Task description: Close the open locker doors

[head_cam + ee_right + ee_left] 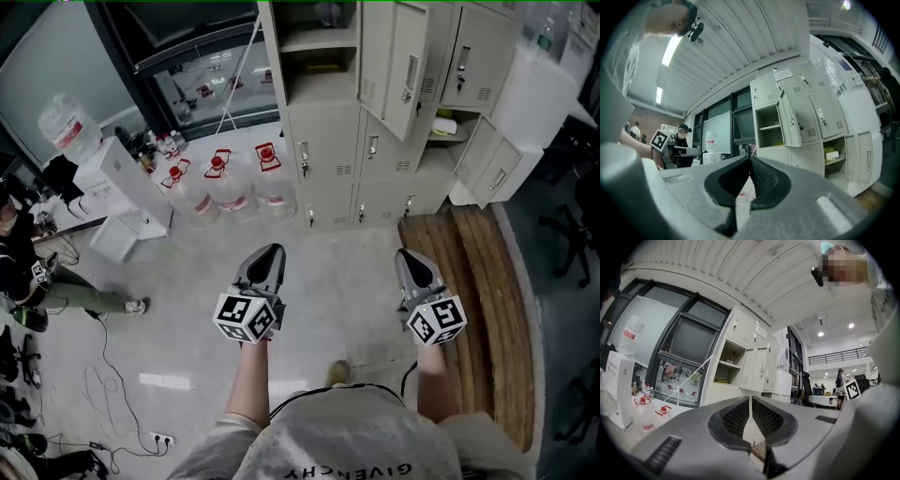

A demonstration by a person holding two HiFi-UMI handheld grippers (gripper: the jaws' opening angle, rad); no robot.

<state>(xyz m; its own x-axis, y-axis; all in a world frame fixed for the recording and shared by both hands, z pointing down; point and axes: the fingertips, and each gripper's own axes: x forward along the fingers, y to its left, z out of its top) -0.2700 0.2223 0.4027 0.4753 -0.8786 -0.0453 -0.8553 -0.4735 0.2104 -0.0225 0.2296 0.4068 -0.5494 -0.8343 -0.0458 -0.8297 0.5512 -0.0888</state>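
Holding both tongs level in front of me, I face the lockers (pixel 323 141) across the floor (pixel 328 253). My left tongs (pixel 271 253) have their jaws pressed together with nothing between them. My right tongs (pixel 406 257) are the same, closed and empty. The lockers stand along the floor's far edge, well apart from both tongs. An upper door (pixel 405 66) hangs open, and just left of it is an open compartment with a shelf (pixel 319 42). At the lockers' lower right corner a lower door (pixel 502 167) stands swung out, with a pale roll (pixel 444 126) in the compartment beside it. Water bottles (pixel 234 192) with red caps stand on the floor left of the lockers' foot. A wooden platform (pixel 478 281) runs along the floor's right edge, beside my right tongs.
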